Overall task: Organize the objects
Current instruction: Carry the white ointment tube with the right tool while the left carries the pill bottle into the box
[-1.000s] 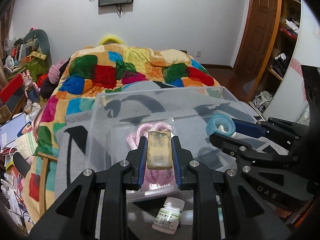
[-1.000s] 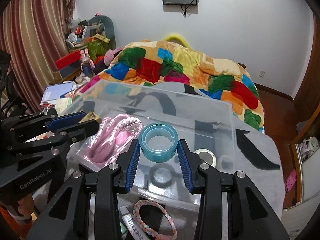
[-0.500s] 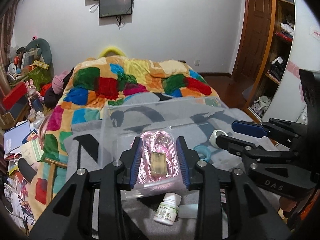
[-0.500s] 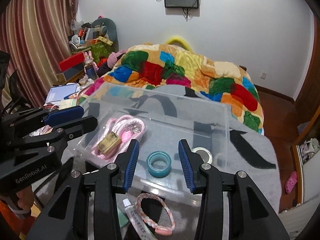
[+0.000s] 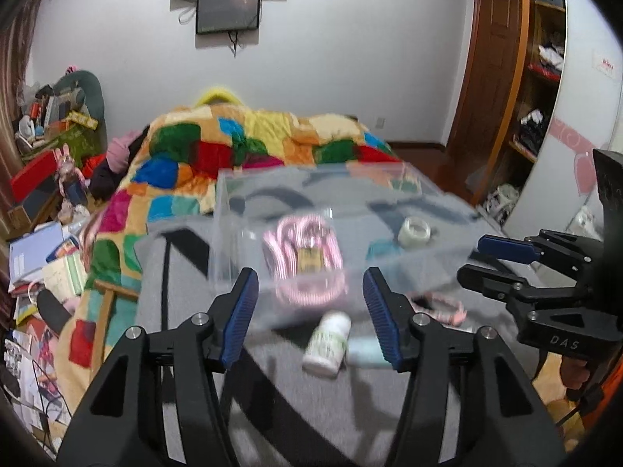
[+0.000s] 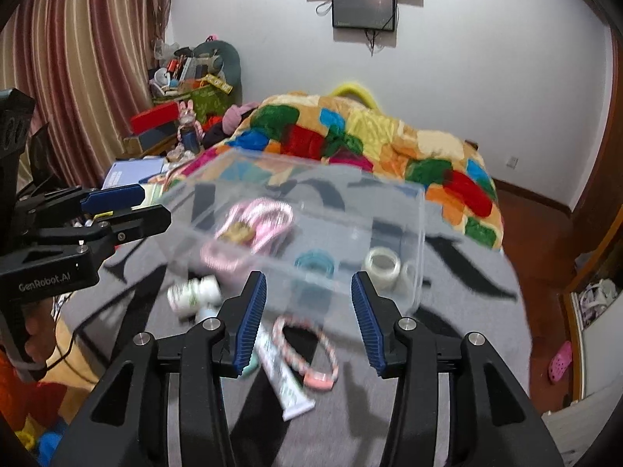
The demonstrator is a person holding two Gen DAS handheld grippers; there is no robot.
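Note:
A clear plastic bin [image 5: 233, 210] [image 6: 405, 241] sits on the grey blanket. Inside lie a pink coiled cord [image 5: 307, 249] [image 6: 261, 218] with a small tan block [image 5: 309, 258] [image 6: 235, 231] on it, a blue tape roll [image 6: 314, 262] and a clear tape roll [image 5: 414, 229] [image 6: 382, 262]. My left gripper [image 5: 311, 311] is open and empty, held back in front of the bin. My right gripper [image 6: 309, 311] is open and empty too, near the bin's front wall.
In front of the bin lie a white pill bottle [image 5: 327, 342] [image 6: 194, 294], a pink braided bracelet [image 6: 307, 350] [image 5: 440, 305] and a white tube [image 6: 282, 373]. A patchwork quilt [image 5: 233, 148] covers the bed behind. Clutter stands at the left, shelves [image 5: 541, 78] at the right.
Both grippers let go of their loads into the bin, the tan block onto the pink cord and the blue tape onto the bin floor, then opened wide and drew back.

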